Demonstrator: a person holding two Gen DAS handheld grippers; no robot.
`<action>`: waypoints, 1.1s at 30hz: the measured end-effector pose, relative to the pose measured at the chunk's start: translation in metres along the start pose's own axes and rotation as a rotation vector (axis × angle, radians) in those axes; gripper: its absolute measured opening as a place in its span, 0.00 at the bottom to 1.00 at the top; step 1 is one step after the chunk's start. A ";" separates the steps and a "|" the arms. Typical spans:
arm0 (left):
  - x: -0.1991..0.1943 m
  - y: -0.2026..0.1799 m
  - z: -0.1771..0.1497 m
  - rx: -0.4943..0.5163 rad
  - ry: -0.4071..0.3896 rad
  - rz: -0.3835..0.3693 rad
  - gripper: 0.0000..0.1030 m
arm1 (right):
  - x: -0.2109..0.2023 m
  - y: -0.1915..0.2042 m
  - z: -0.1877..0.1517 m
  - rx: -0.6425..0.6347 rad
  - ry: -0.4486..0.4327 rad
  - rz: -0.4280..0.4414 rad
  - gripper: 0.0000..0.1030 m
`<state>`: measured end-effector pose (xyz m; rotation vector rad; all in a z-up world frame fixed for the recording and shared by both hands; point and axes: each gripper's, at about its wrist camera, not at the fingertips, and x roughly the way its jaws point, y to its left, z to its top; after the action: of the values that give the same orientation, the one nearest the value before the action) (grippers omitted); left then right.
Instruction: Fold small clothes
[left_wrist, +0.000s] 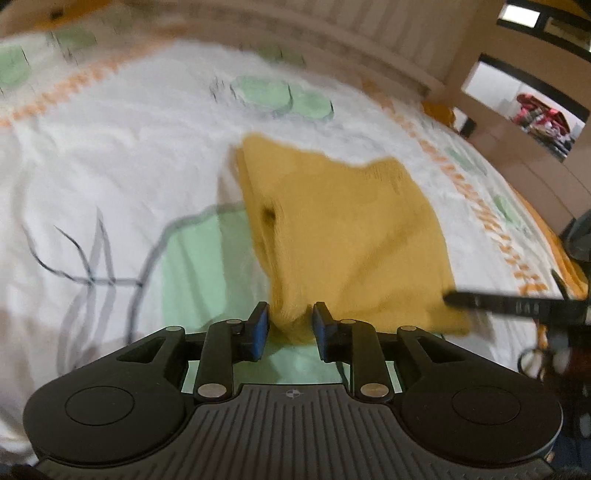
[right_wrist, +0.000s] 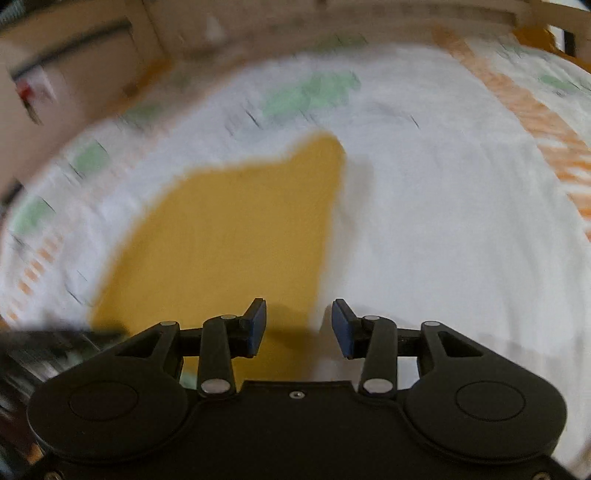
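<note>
A small mustard-yellow garment (left_wrist: 343, 229) lies on a white bedsheet (left_wrist: 110, 166) printed with green shapes and orange bands. My left gripper (left_wrist: 290, 325) has its blue pads closed on the garment's near edge, which bunches up between them. In the right wrist view the same yellow garment (right_wrist: 229, 236) lies flat ahead and to the left. My right gripper (right_wrist: 298, 326) is open, its jaws apart over the garment's near right edge with nothing held between them. The right gripper's black fingers (left_wrist: 509, 304) reach in at the right edge of the left wrist view.
A beige headboard (left_wrist: 369, 22) runs along the far side of the bed. Shelves (left_wrist: 535, 107) with a red item stand at the far right. The bed's orange edge (left_wrist: 565, 258) is close on the right. Both views are motion-blurred.
</note>
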<state>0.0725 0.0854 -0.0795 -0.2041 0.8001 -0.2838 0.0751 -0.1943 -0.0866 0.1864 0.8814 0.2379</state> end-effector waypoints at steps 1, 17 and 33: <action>-0.008 -0.002 0.001 0.023 -0.049 0.023 0.25 | 0.001 -0.005 -0.005 0.013 0.004 -0.001 0.48; 0.031 -0.024 0.065 0.158 -0.105 0.070 0.42 | -0.003 0.032 0.059 -0.152 -0.267 0.091 0.51; 0.053 0.015 0.057 -0.123 0.022 0.113 0.52 | 0.053 0.004 0.077 -0.057 -0.115 -0.045 0.57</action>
<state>0.1518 0.0862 -0.0813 -0.2701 0.8481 -0.1307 0.1676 -0.1809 -0.0767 0.1254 0.7628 0.2081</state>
